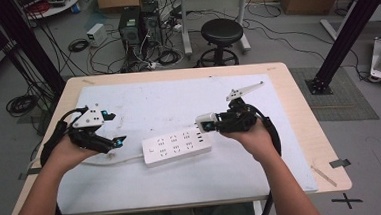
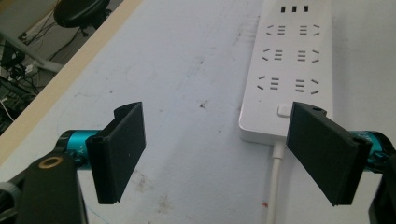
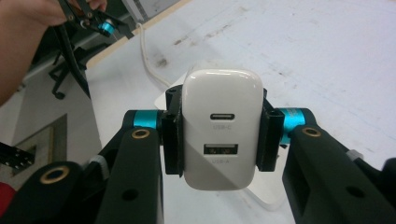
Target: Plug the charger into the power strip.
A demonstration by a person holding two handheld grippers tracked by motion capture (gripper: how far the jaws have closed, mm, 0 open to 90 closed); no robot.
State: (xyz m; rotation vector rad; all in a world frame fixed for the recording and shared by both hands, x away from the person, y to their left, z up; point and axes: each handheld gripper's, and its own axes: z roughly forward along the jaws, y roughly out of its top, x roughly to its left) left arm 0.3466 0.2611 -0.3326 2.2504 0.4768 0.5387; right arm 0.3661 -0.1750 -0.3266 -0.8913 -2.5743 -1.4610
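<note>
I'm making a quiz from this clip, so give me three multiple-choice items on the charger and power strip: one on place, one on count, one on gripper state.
1. Where is the white USB charger?
A. between the right gripper's jaws
B. plugged into the strip
C. on the stool

2. How many ports show on the charger's face?
A. one
B. two
C. four

3. How do the left gripper's jaws stand?
A. clamped on the cable
B. holding the charger
C. open, holding nothing

Key: 1 A, both pads press its sides; 2 B, a USB-C above a USB-A; 3 C, wide apart before the white power strip.
</note>
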